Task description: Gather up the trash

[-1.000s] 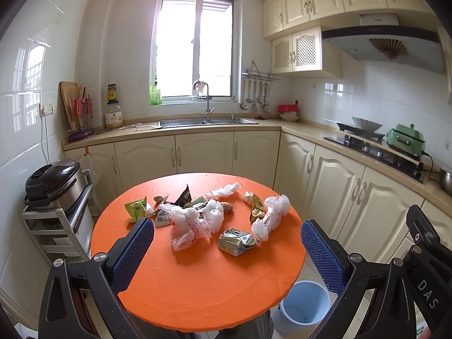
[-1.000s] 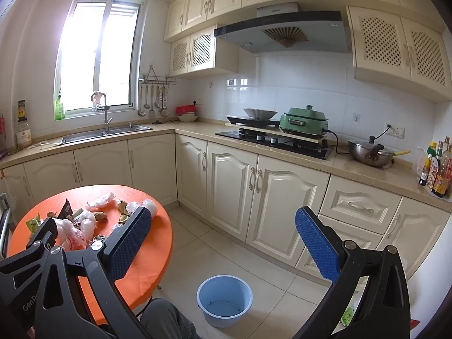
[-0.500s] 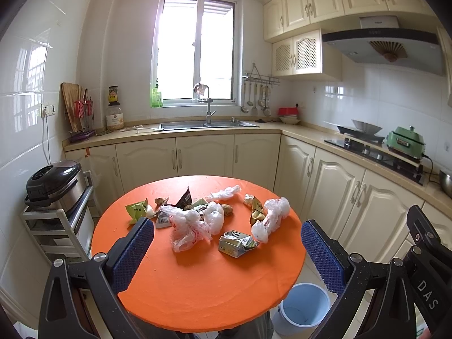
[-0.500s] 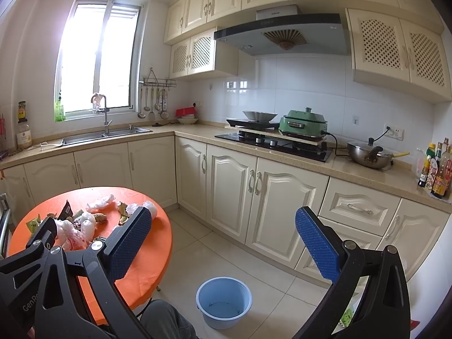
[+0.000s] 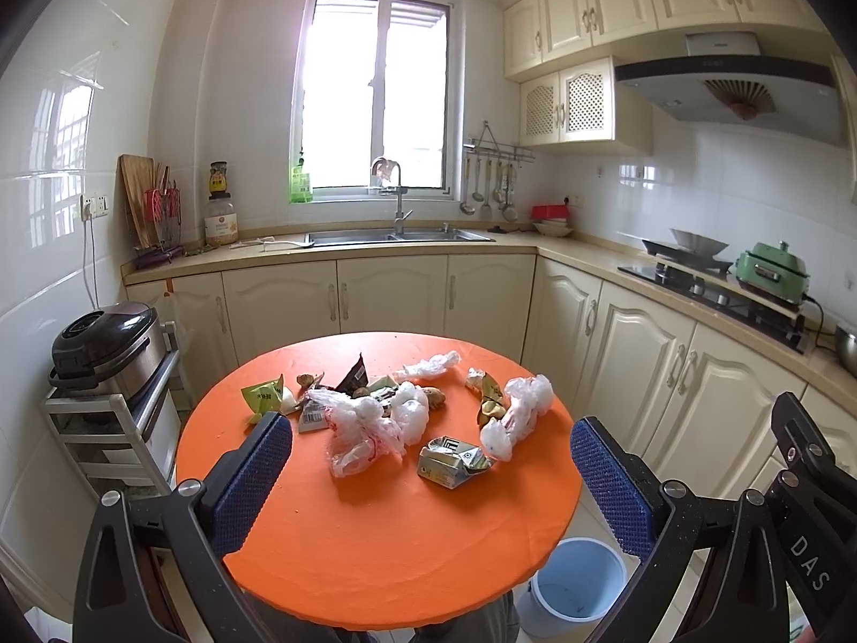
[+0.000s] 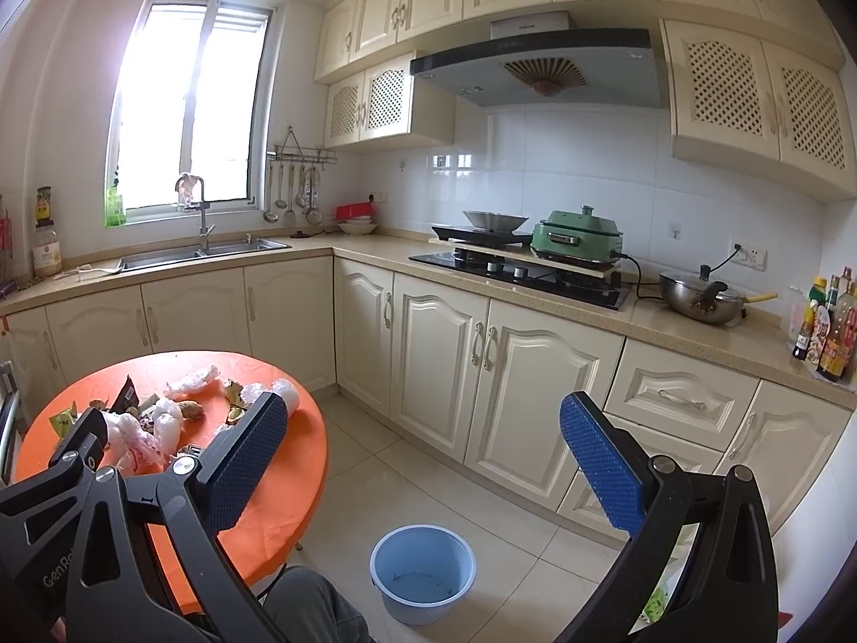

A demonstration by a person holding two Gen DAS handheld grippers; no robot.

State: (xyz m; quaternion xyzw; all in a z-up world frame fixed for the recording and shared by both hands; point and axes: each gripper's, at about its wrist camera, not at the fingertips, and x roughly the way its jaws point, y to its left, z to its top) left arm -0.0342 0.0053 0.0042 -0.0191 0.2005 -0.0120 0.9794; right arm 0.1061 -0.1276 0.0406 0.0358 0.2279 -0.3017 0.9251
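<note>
Trash lies in the middle of a round orange table (image 5: 375, 536): crumpled clear plastic bags (image 5: 364, 428), a crushed carton (image 5: 452, 461), a green wrapper (image 5: 262, 395), a dark wrapper (image 5: 353, 375) and food scraps. My left gripper (image 5: 431, 477) is open and empty, held above the table's near side, short of the trash. My right gripper (image 6: 423, 461) is open and empty, to the right of the table (image 6: 289, 482), above the floor. A light blue bucket (image 6: 423, 573) stands on the floor by the table; it also shows in the left wrist view (image 5: 573, 584).
Cream cabinets (image 6: 535, 375) run along the back and right walls with a sink (image 5: 396, 237), a stove (image 6: 514, 270) and a green cooker (image 6: 578, 236). A rice cooker (image 5: 104, 345) sits on a rack left of the table. Bottles (image 6: 825, 332) stand at far right.
Both views have tilted up slightly. Neither gripper has opened or shut, and the trash has not moved.
</note>
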